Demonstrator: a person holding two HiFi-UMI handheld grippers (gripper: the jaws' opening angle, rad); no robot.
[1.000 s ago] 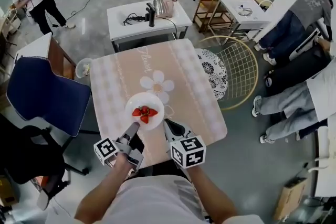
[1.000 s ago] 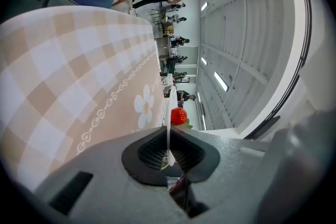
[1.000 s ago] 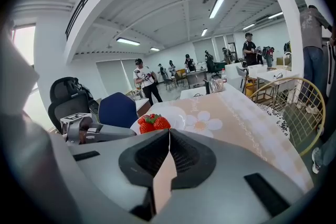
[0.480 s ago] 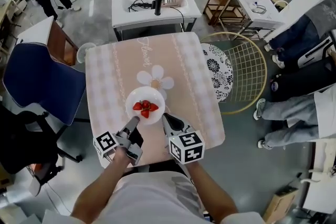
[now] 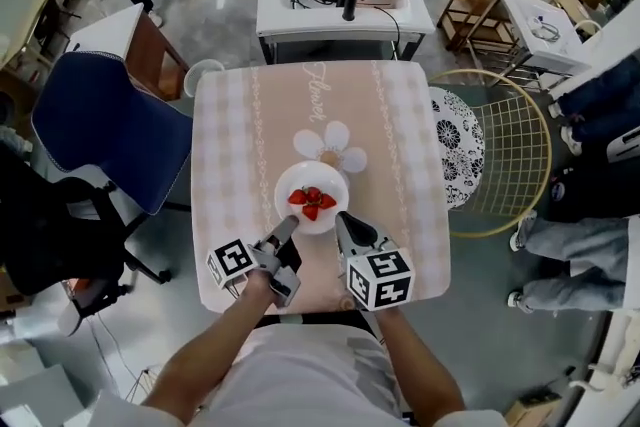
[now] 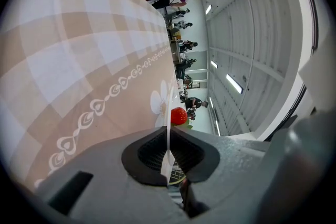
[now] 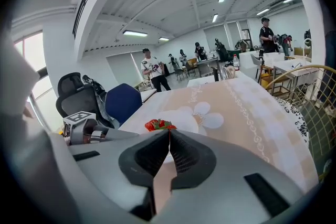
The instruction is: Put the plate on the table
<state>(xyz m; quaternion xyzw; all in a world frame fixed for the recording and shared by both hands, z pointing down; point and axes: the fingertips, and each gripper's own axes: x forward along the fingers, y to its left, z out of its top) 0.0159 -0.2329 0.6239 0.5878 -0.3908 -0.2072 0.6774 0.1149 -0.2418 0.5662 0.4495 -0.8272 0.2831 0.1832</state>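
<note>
A white plate (image 5: 326, 184) with red strawberries (image 5: 311, 201) is at the near middle of the pink checked table (image 5: 400, 145), just below its white flower print. My left gripper (image 5: 288, 225) is shut on the plate's near-left rim. In the left gripper view the thin rim (image 6: 168, 131) runs between the left gripper's (image 6: 168, 157) jaws, and a strawberry (image 6: 179, 115) shows beyond. My right gripper (image 5: 340, 218) is shut on the near-right rim. In the right gripper view the strawberries (image 7: 158, 125) sit just past the right gripper (image 7: 169, 136). I cannot tell whether the plate touches the cloth.
A blue chair (image 5: 110, 145) stands at the table's left. To the right is a gold wire chair (image 5: 510, 155) with a patterned cushion (image 5: 460, 150). A white side table (image 5: 345, 10) with a kettle stands behind. People stand and sit around the room.
The head view has shifted, so the table and plate sit further right in the picture. Both grippers keep the same hold on the plate, near the flower print.
</note>
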